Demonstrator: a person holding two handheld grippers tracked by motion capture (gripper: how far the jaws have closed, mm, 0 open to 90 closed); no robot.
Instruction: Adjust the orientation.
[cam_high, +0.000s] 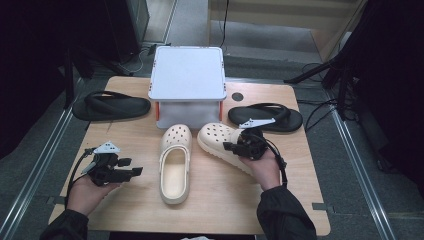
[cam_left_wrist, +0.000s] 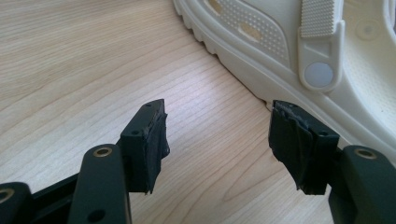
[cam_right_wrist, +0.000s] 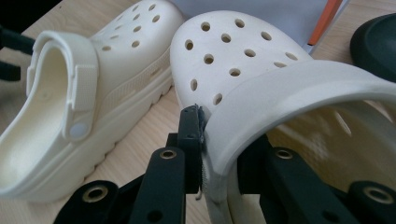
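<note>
On the wooden table (cam_high: 135, 200), the right gripper (cam_high: 239, 145), held level, clamps the side wall of the right clog (cam_high: 220, 141) beside the left clog (cam_high: 175, 167), while the left gripper (cam_high: 131, 167) rests open and empty over bare wood.

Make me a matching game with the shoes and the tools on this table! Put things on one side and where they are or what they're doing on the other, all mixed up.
Things:
1. Right tool
2. Left tool
3. Left clog
4. Flip-flops

States:
A. open, above bare wood
B. black, one on each side of the grey box
C. shut on the right clog's wall
D. lying flat on the table, not held

Pairs: 1-C, 2-A, 3-D, 4-B
</note>
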